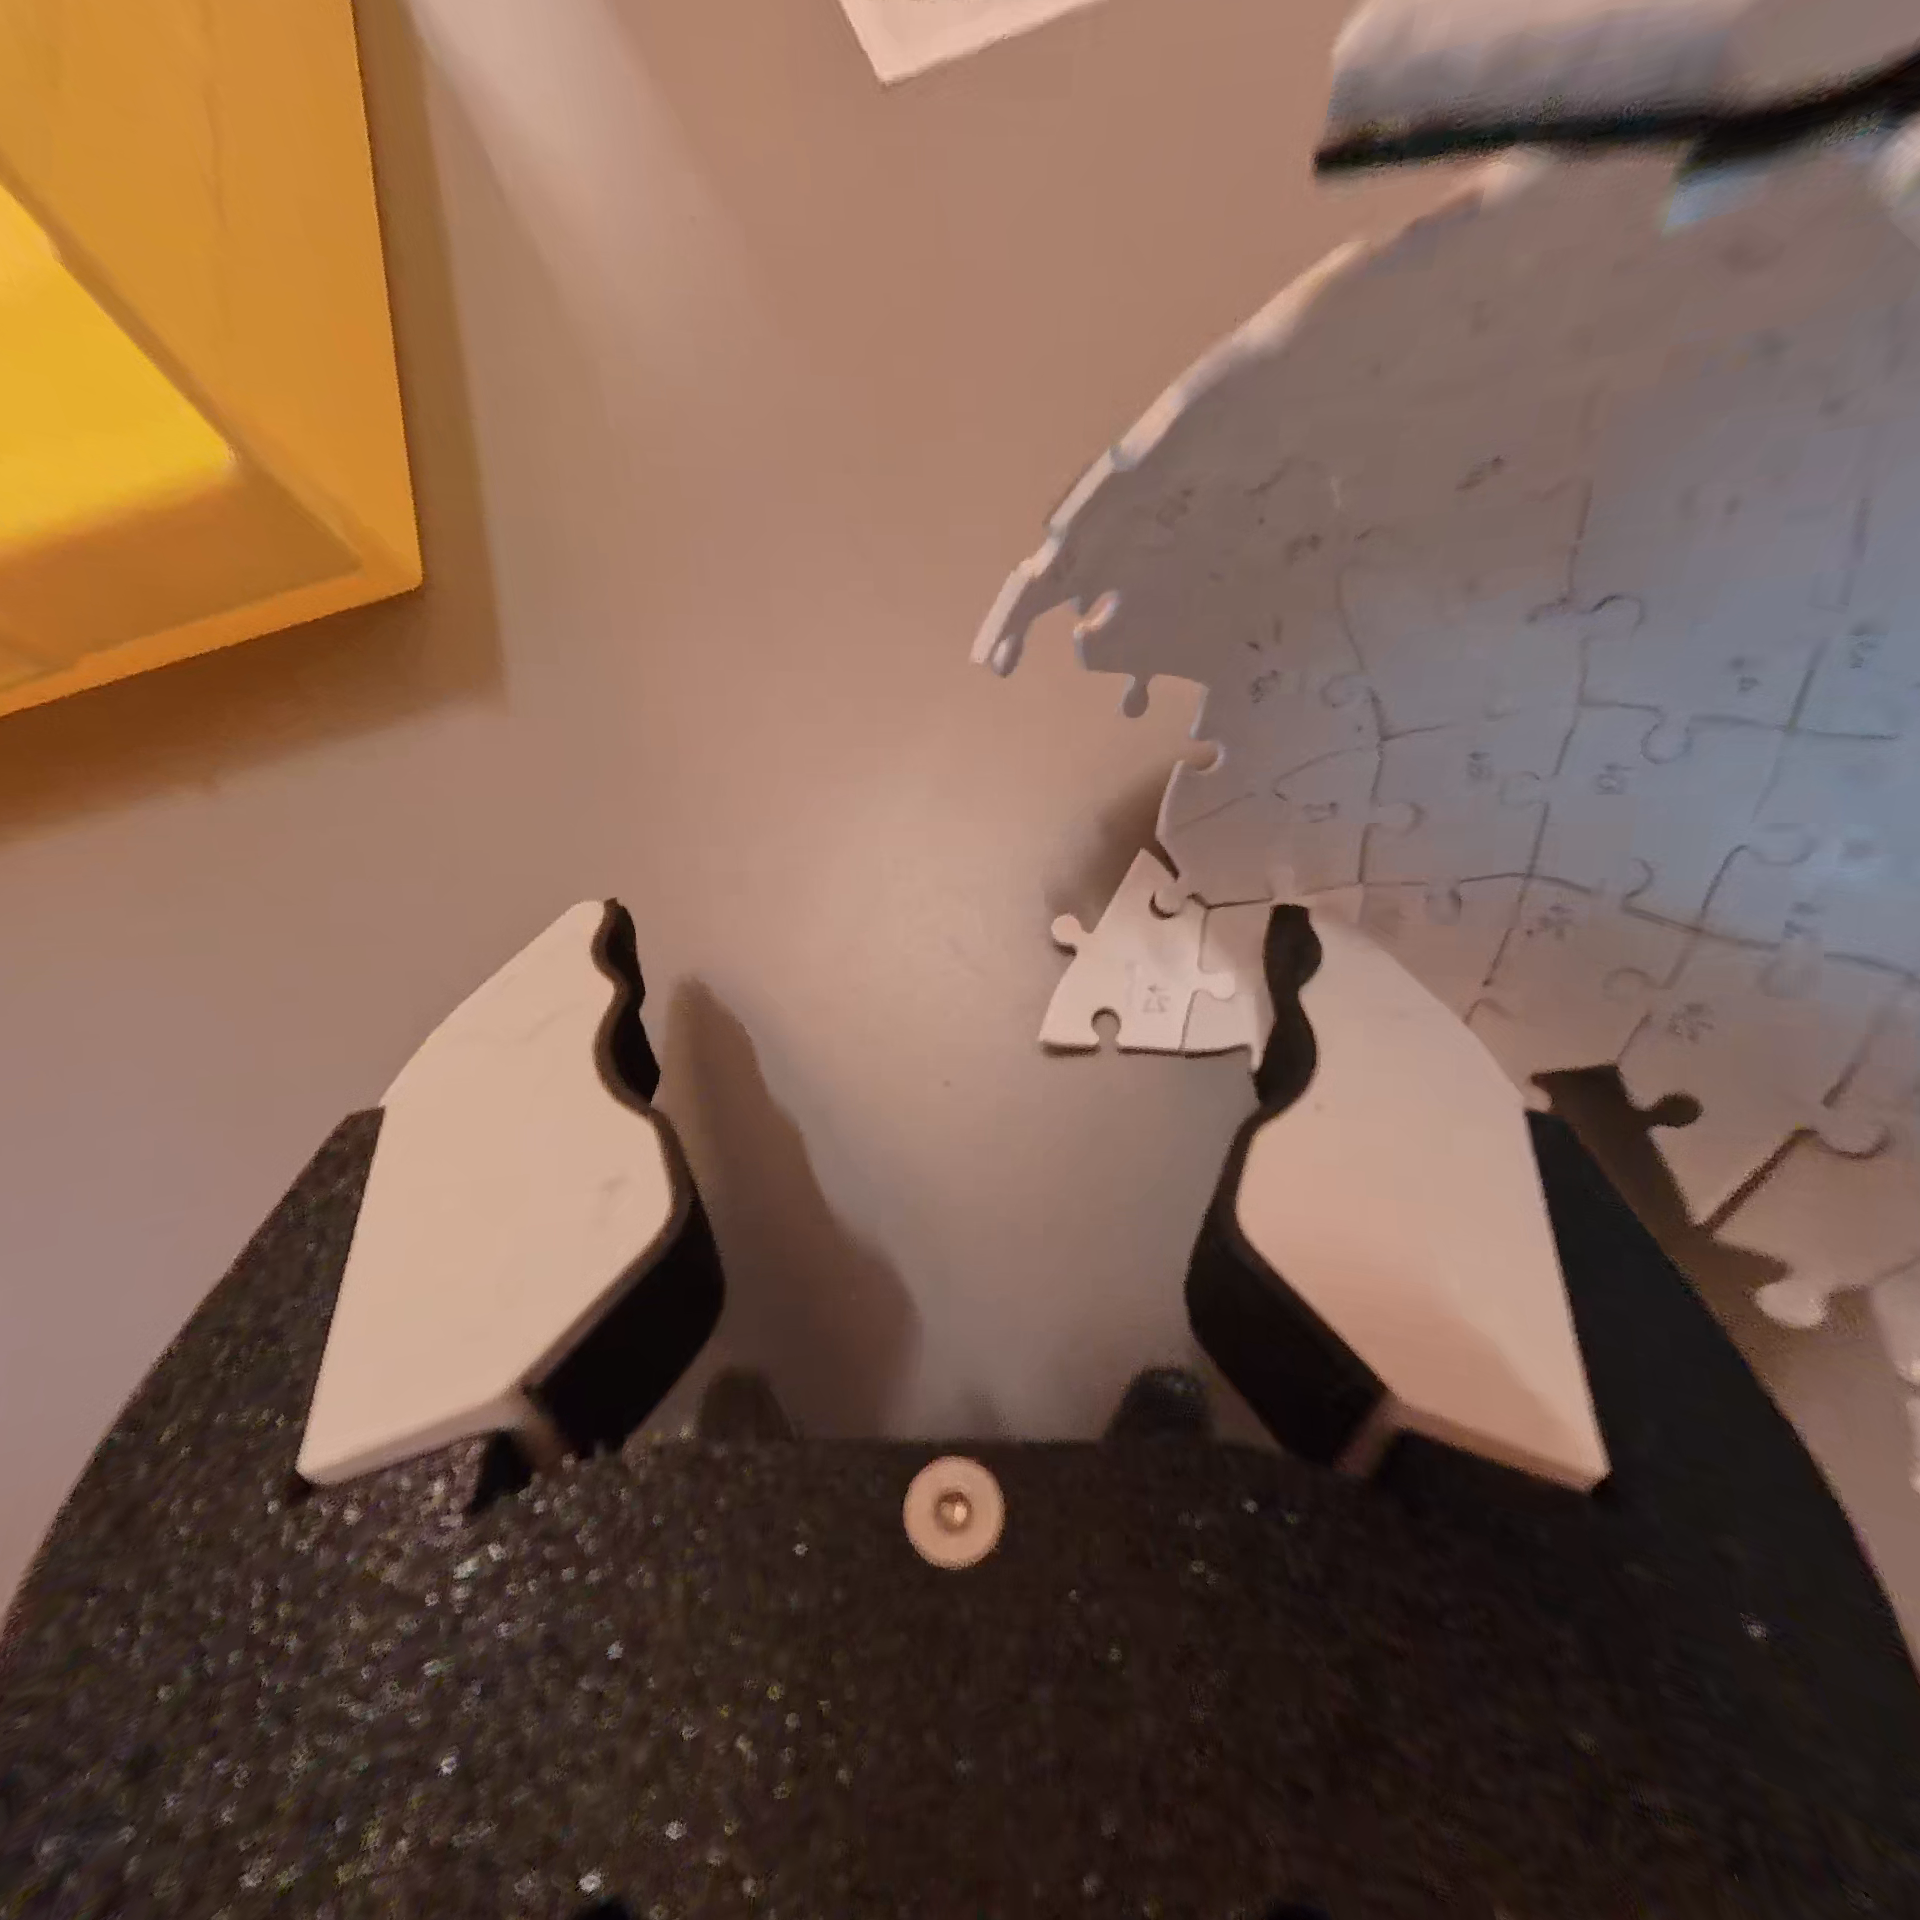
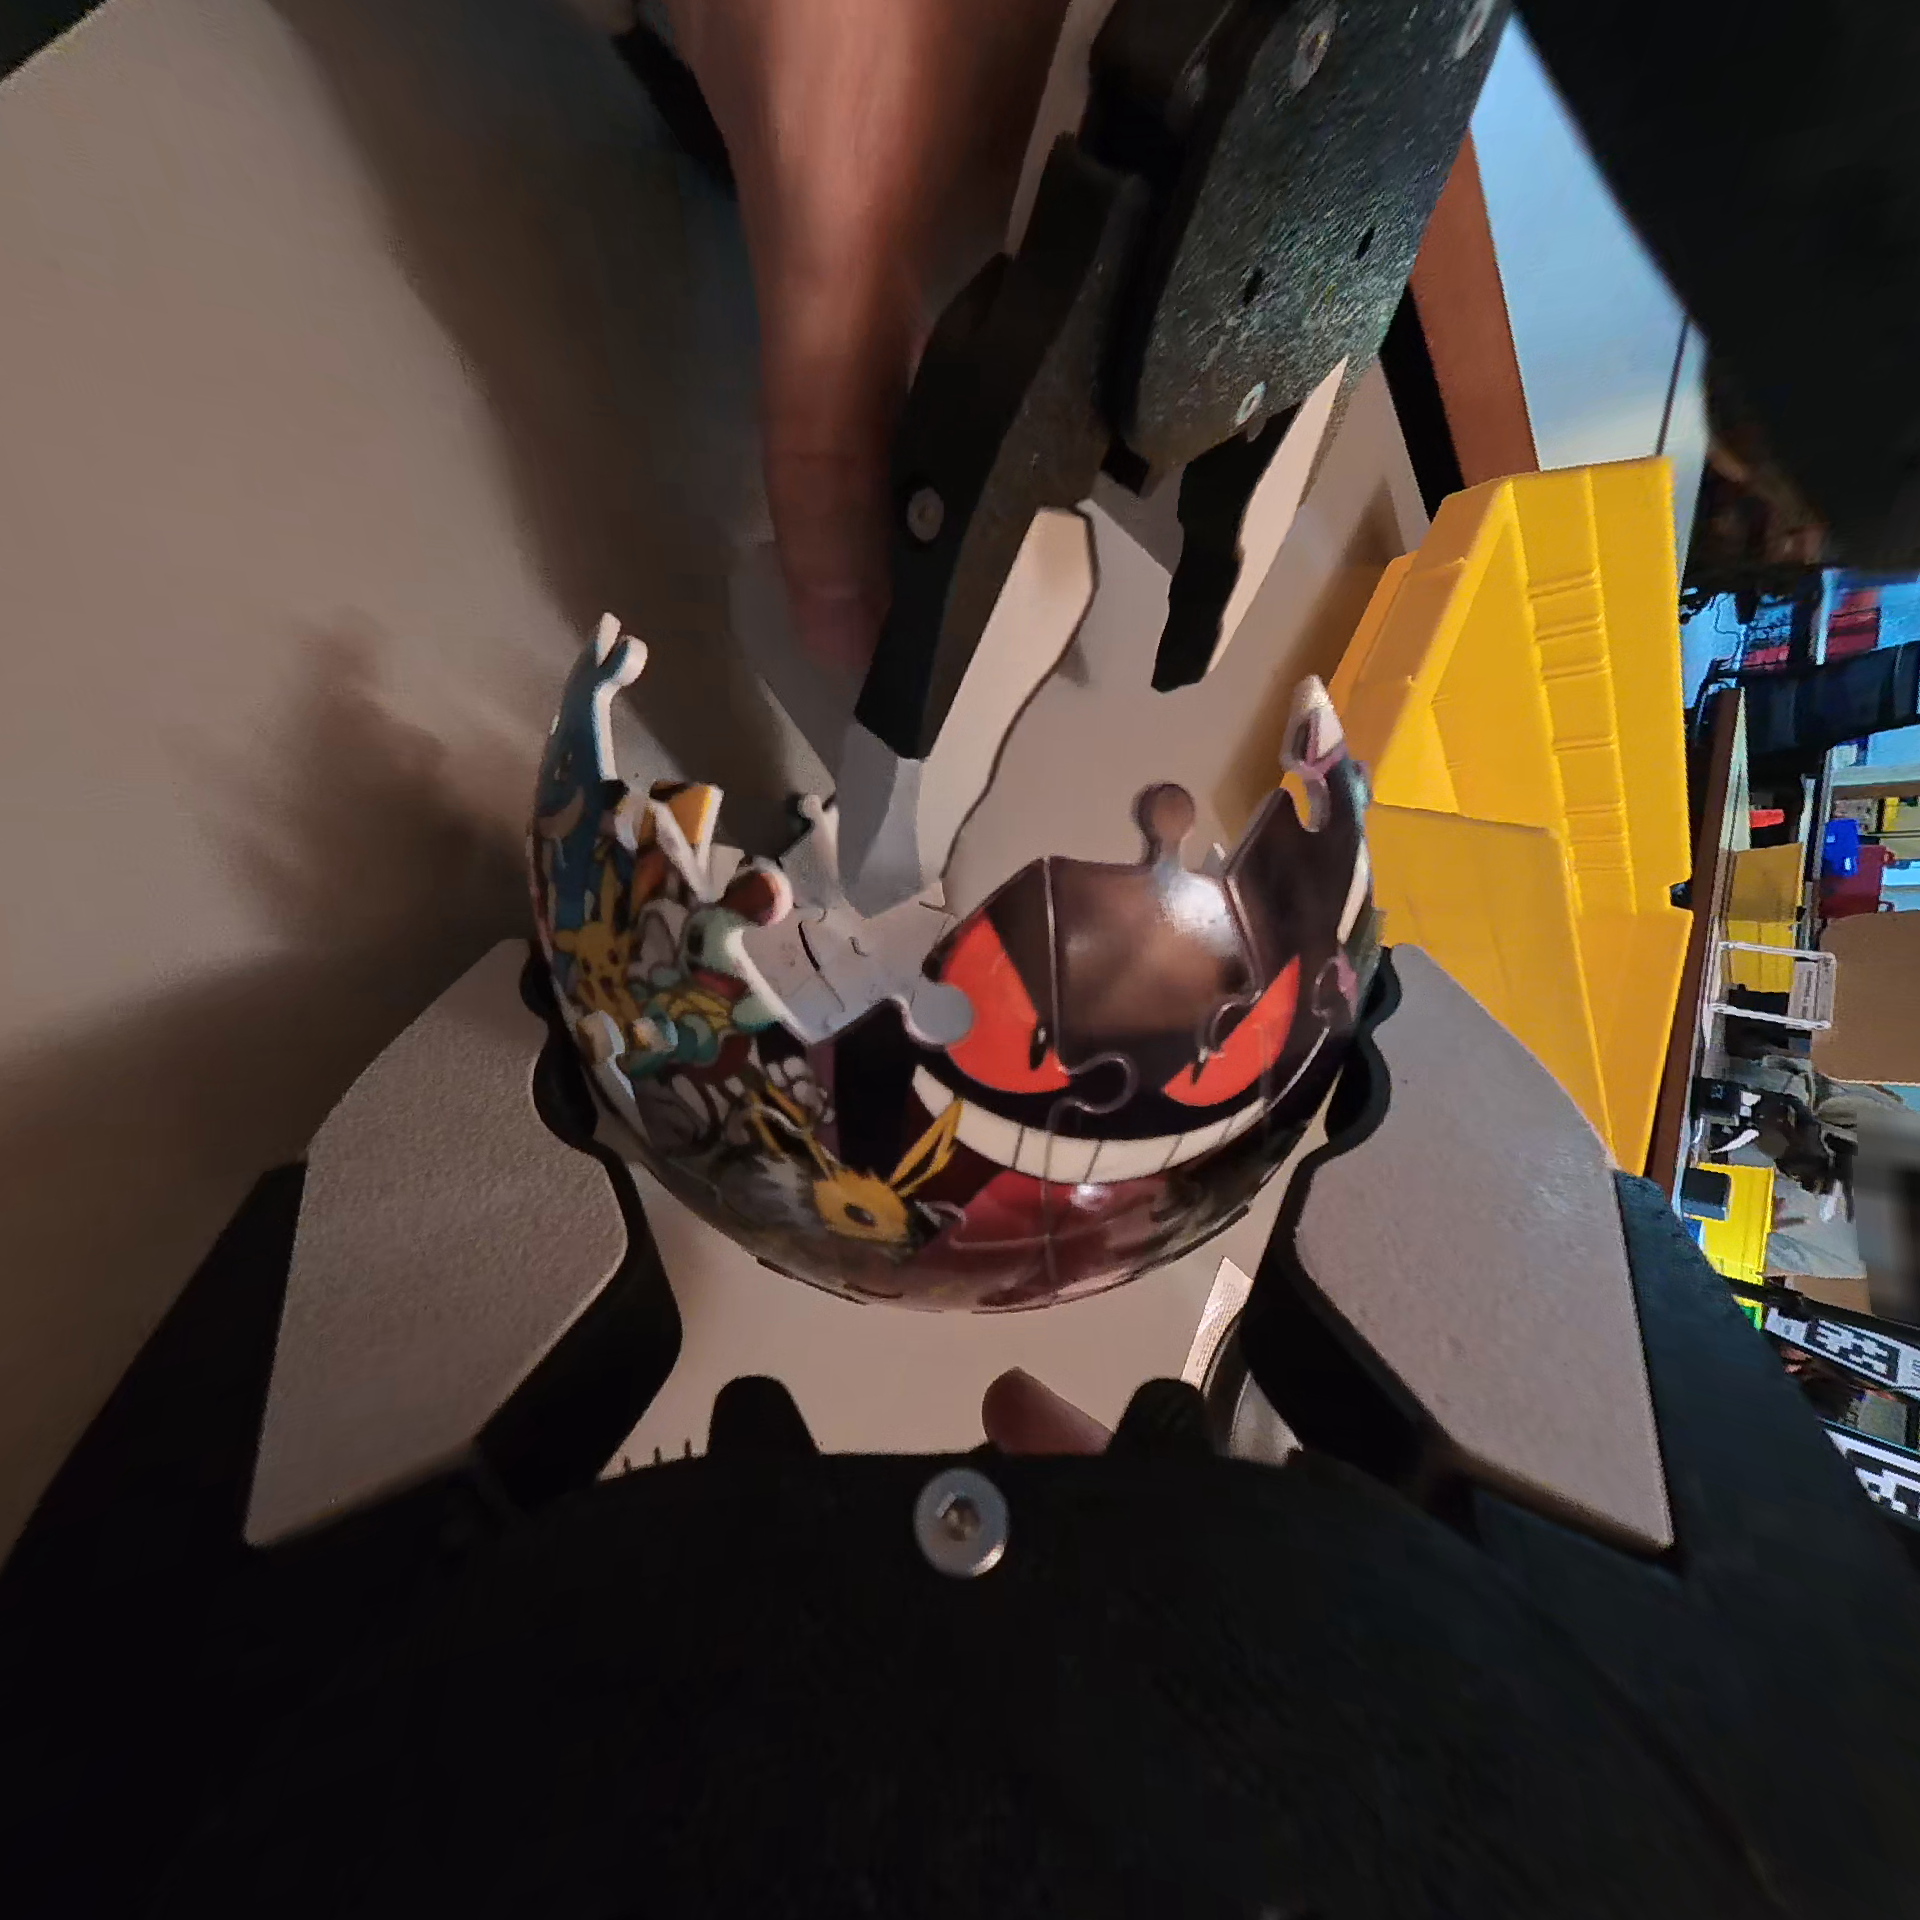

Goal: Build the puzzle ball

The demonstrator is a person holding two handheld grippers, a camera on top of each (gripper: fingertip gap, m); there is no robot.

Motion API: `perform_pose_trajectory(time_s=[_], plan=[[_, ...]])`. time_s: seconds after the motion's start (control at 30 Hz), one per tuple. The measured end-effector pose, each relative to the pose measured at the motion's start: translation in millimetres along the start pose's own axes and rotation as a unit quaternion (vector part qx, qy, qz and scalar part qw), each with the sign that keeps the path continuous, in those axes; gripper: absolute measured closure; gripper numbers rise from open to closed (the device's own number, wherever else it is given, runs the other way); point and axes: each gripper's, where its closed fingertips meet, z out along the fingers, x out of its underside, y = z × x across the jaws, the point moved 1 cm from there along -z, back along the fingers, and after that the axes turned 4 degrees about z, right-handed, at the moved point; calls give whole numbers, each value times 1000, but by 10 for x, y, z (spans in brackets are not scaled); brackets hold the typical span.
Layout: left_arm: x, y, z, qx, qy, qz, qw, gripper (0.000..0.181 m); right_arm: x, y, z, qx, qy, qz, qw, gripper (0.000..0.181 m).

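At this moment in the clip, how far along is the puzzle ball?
Done: roughly the lower half of the puzzle ball is assembled, its top rim jagged and open. In hand: the right claw is clamped on the ball, while the left claw, open and empty, reaches inside the shell with one finger on the white inner wall. Left: the whole upper part.

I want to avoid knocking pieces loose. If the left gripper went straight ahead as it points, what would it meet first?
Probably just the bare beige table: the open left gripper aims left of the puzzle ball. Its right finger may graze the shell's edge; depth is unclear.
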Motion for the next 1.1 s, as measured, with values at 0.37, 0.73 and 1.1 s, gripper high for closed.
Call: perform_pose_trajectory(time_s=[0.37, 0.73, 1.1], plan=[[19, -102, 112, 16, 20, -39, 999, 67, -5, -17, 8, -6, -17, 19, 1000, 43], [-2, -51, 119, 7, 11, -4, 1000, 59, -11, -59, 43, -38, -29, 42, 998, 42], [44, -20, -58, 71, 4, -87, 994, 64, 4, -60, 40, -32, -25, 36, 999, 42]])
